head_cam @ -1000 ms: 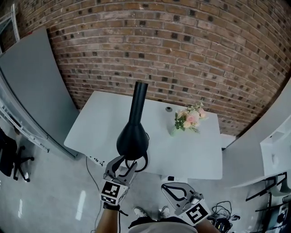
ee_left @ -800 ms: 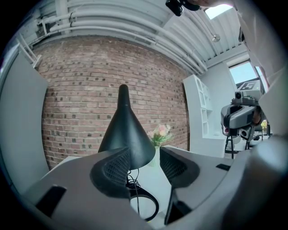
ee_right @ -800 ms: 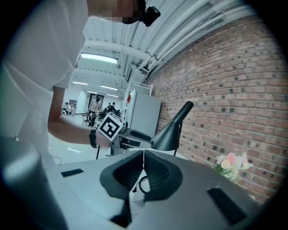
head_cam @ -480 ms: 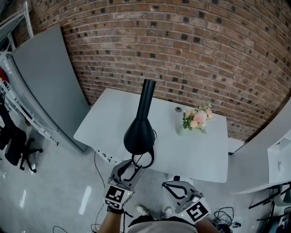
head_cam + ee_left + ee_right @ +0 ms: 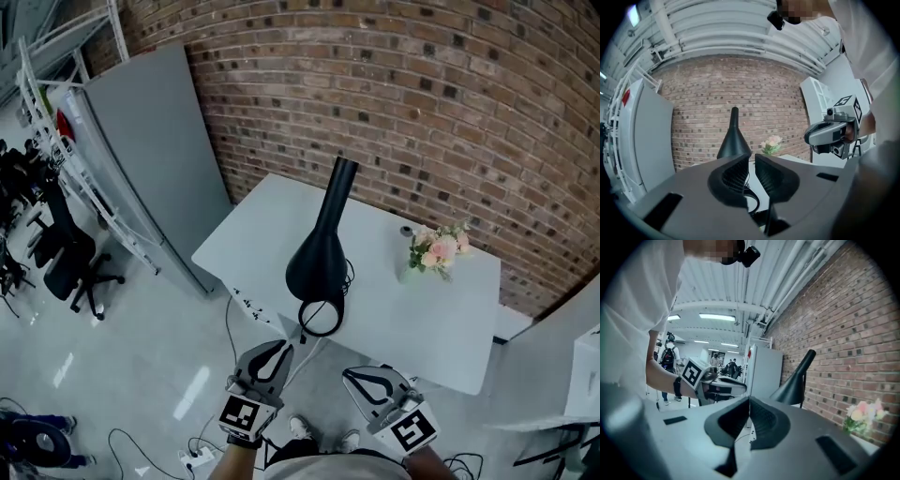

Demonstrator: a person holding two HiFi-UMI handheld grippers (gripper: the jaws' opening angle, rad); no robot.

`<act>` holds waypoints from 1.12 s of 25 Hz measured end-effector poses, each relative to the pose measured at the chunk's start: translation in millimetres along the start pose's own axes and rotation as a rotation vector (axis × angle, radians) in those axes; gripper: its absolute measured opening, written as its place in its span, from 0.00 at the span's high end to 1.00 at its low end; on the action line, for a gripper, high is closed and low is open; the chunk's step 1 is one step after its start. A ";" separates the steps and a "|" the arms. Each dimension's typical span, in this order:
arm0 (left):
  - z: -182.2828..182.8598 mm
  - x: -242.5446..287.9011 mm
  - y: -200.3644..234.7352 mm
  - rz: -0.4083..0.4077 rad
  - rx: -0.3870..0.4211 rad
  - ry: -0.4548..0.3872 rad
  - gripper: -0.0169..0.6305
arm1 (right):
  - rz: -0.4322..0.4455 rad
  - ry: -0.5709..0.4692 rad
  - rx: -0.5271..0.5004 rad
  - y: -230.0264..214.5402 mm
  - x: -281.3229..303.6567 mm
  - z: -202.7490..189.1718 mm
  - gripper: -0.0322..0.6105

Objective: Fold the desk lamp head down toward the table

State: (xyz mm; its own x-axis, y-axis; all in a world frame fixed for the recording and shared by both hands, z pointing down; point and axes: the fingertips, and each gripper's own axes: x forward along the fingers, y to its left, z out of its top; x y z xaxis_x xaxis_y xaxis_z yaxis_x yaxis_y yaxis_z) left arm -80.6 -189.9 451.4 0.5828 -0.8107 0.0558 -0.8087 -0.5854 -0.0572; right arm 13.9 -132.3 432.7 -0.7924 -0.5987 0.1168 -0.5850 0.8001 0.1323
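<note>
The desk lamp head (image 5: 317, 265) points up, near the table (image 5: 441, 319) edge. The left gripper (image 5: 281, 350) has just been closing to a thin gap, with nothing inside. The right gripper (image 5: 354, 377) is pinched closed. A hard push could tip the lamp off.

One white rectangular bench (image 5: 417, 328), carrying: black cone-headed desk lamp (image 5: 319, 262), standing near the front edge; pale pink flower posy (image 5: 436, 251), back right; small dark round item (image 5: 406, 230) just beside it, possibly a cap.

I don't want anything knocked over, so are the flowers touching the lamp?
No, in the head view the flowers stand off to one side of the lamp, with bare table between them.
</note>
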 end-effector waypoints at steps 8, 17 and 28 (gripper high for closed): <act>7.8 -43.9 -28.6 0.136 -0.027 -0.035 0.96 | 0.057 -0.007 0.039 3.0 -10.7 -7.2 0.92; -1.8 -65.4 -40.0 0.215 -0.046 -0.025 0.96 | 0.115 -0.012 0.035 16.9 -15.8 -10.1 0.92; 11.7 -58.0 -33.3 0.185 -0.018 -0.046 0.96 | 0.097 -0.016 0.012 13.9 -5.7 -5.7 0.92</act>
State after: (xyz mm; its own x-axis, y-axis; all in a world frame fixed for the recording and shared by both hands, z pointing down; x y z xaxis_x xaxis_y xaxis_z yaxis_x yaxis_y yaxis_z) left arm -86.6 -123.5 438.4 0.4266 -0.9044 -0.0002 -0.9035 -0.4262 -0.0448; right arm 11.3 -118.0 439.5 -0.8480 -0.5178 0.1128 -0.5073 0.8548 0.1096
